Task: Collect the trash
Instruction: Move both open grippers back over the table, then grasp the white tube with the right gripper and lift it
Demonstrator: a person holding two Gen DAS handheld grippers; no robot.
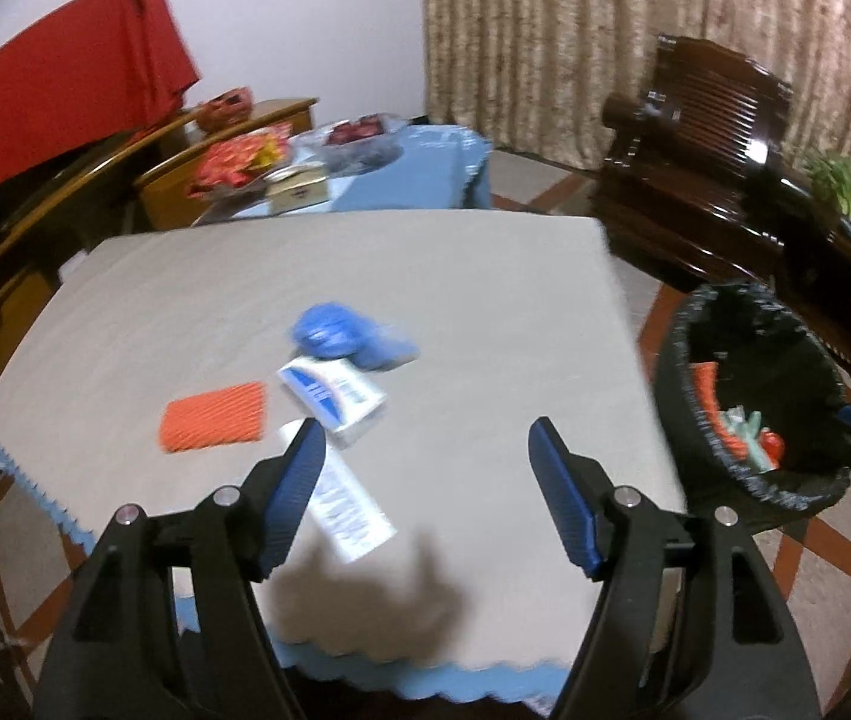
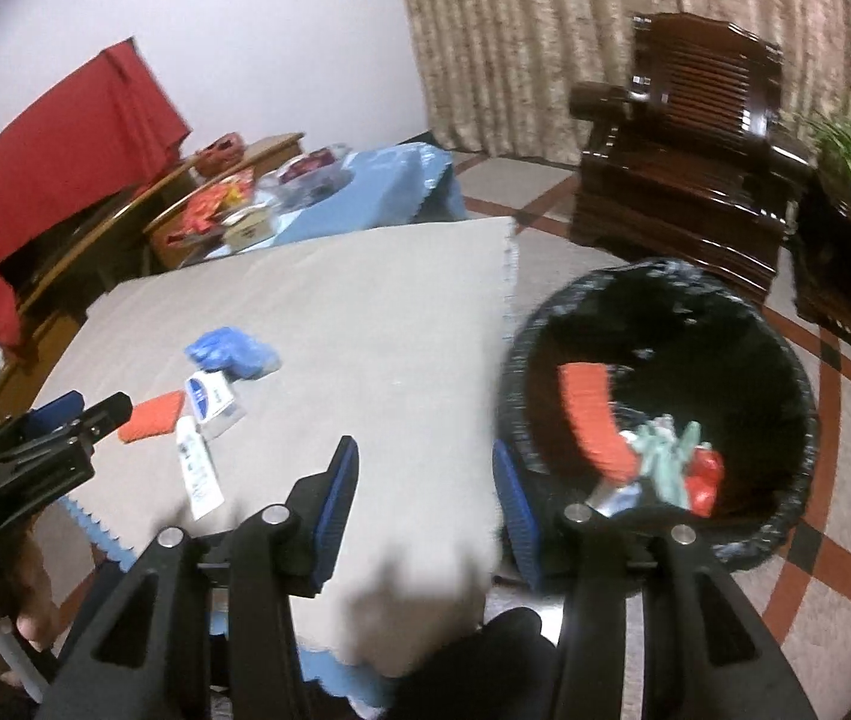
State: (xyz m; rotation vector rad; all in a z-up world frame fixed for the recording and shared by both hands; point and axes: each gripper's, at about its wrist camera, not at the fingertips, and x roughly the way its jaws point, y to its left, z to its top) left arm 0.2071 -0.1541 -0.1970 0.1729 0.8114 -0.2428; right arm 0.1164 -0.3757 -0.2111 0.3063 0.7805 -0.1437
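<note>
A beige-clothed table (image 1: 365,276) fills my view, with a curtain and a dark wooden armchair (image 1: 701,138) behind it and a black-lined bin (image 2: 665,396) on the floor at the table's 3 o'clock side. Four bits of trash lie in a cluster on the cloth: a crumpled blue glove (image 1: 347,333) at 12 o'clock of the group, a small blue-and-white carton (image 1: 332,399) touching it below, an orange ribbed pad (image 1: 215,425) at the carton's 9 o'clock, and a white tube (image 1: 350,507) at its 6 o'clock. The bin already holds an orange pad and some green and red scraps.

I judge I am between drops, going for the next piece. My left gripper (image 1: 425,450) hangs tilted down over the near edge, jaws spread and empty, one finger over the tube's top end. My right gripper (image 2: 425,468) is also spread and empty, straddling the table edge and the bin rim. Next I need to lower the left jaws around the tube or carton and square them to it.
</note>
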